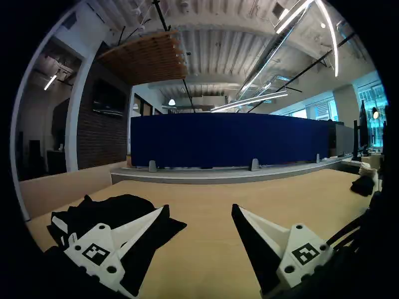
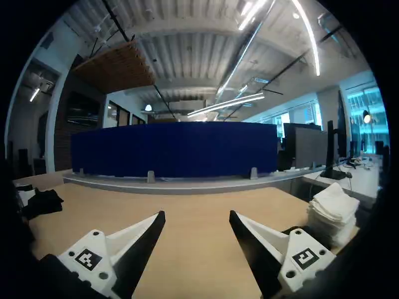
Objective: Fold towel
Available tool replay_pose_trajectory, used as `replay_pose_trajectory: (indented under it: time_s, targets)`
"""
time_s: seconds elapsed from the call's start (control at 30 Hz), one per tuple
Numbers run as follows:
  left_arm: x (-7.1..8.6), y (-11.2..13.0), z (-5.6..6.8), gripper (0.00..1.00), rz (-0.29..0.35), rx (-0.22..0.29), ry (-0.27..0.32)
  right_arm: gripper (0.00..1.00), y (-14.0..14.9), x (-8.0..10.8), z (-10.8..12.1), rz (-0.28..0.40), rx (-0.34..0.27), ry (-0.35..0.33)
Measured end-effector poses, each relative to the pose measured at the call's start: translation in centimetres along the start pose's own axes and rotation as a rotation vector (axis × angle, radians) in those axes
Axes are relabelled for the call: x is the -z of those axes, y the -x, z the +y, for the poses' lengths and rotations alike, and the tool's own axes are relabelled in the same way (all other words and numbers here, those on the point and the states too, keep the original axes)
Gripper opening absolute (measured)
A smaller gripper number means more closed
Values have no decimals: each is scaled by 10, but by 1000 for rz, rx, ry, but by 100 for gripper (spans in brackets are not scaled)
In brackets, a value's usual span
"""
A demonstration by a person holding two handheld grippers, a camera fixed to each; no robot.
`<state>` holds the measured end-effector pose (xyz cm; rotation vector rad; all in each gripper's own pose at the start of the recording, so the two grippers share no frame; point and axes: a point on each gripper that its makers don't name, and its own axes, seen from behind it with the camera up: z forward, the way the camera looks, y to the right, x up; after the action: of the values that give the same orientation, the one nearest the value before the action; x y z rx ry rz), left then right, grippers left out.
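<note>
Light wooden table (image 1: 209, 199), bounded at the rear by a dark blue fabric partition (image 1: 224, 139). Brown brick wall (image 1: 99, 142) at one end, bright windows (image 1: 371, 107) opposite. Linear ceiling lights (image 1: 249, 100) overhead.

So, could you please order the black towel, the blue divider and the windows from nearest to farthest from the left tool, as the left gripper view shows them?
1. Black towel, low left, right by one finger of the left tool.
2. Blue divider, straight ahead, mid-distance.
3. Windows, far right, behind the divider.
</note>
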<state>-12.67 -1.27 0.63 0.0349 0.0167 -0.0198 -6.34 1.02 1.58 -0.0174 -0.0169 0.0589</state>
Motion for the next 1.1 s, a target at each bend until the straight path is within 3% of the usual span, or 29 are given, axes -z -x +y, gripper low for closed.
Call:
replay_pose_trajectory:
  time_s: [0.3,0.6,1.1]
  targets:
    - [0,0,0,92,0,0,0,100,23,-1,0,-25,-4,-10]
    - [0,0,-1,92,0,0,0,100,28,0,-5,-2,34,-14]
    - [-1,1,-1,92,0,0,0,100,26,7,-5,24,27,-24]
